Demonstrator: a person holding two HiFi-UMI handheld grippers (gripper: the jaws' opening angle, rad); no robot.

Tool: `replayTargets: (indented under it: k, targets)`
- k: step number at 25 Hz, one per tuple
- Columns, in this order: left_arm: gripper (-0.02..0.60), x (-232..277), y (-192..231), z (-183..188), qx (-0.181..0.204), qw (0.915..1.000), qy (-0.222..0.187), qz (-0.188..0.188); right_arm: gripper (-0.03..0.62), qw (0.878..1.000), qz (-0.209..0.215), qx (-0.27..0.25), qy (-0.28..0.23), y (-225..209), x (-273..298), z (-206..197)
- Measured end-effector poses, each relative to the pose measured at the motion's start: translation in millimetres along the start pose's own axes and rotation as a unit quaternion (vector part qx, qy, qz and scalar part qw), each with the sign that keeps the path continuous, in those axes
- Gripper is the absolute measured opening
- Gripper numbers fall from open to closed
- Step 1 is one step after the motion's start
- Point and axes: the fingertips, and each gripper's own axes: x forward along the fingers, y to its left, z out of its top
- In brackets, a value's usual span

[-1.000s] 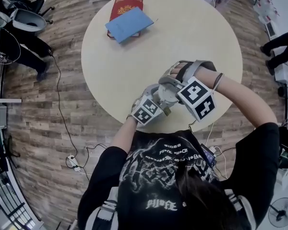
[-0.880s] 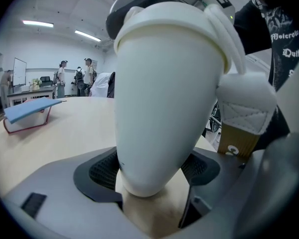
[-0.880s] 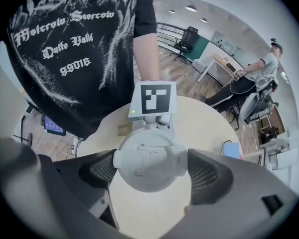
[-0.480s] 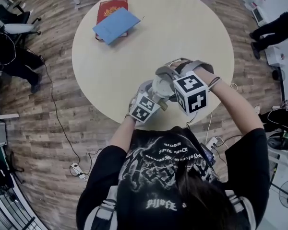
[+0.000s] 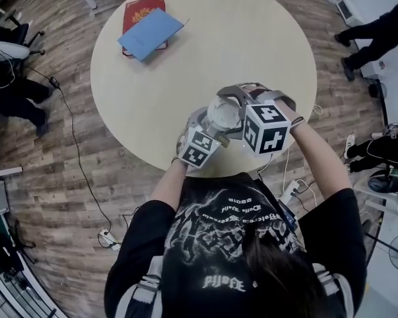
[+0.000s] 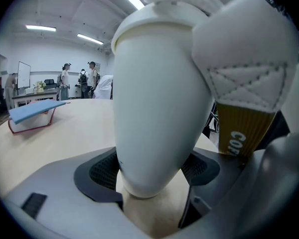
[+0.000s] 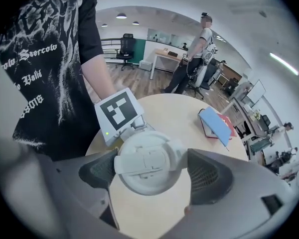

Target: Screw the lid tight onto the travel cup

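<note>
A white travel cup (image 6: 159,118) stands upright over the round table's near edge, and my left gripper (image 6: 152,169) is shut on its lower body, dark pads pressed on both sides. The white flip-top lid (image 7: 147,162) sits on the cup's mouth. My right gripper (image 7: 150,172) comes down from above, shut on the lid's rim, one pad on each side. In the head view the lid (image 5: 223,114) shows between the left gripper (image 5: 209,130) and the right gripper (image 5: 231,108), both just in front of the person's chest.
The round beige table (image 5: 159,91) carries a blue book (image 5: 151,32) lying on a red book (image 5: 140,10) at its far left. Cables (image 5: 79,164) trail over the wooden floor at left. People and office chairs stand around the room.
The right gripper's marker cube has swung and turned around the cup's top while the left gripper kept its hold. The head camera has drifted, so the table sits lower left.
</note>
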Motion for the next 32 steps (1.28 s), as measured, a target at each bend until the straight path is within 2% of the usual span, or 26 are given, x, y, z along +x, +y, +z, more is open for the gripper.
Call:
replayTargets:
  k: [7,12,16,19,21,23,27,29,32]
  targets:
    - [0.390,1,0,-1,-0.001,1.0000,0.001,0.007,0.428,0.995,-0.046,0.085,-0.024,-2,-2,-4]
    - [0.390,0,-2,1,0.000,1.0000,0.004,0.007,0.425,0.990,-0.065,0.117,-0.045,-2,-5,-3]
    - [0.390,0,-4,0,0.004,1.0000,0.006,0.002,0.426,0.983,-0.082,0.149,-0.064,-2,-6,-2]
    - [0.391,-2,-5,0,-0.006,0.9999,0.010,0.002,0.430,0.975,-0.086,0.179,-0.100,-4,-11,4]
    - [0.391,0,-5,-1,-0.024,0.9996,0.011,0.005,0.431,0.962,-0.093,0.218,-0.135,-5,-19,5]
    - [0.391,0,-4,-3,-0.041,0.9990,0.009,0.013,0.437,0.943,-0.109,0.258,-0.180,-5,-31,5]
    - [0.391,-4,-3,-9,-0.067,0.9973,0.020,0.019,0.439,0.888,-0.169,0.329,-0.274,-7,-74,-6]
    - [0.393,-12,-3,-14,-0.074,0.9965,0.027,0.026,0.434,0.864,-0.205,0.352,-0.296,-5,-91,-20]
    - [0.393,-27,-1,-21,-0.088,0.9948,0.028,0.044,0.428,0.841,-0.243,0.374,-0.306,5,-103,-42]
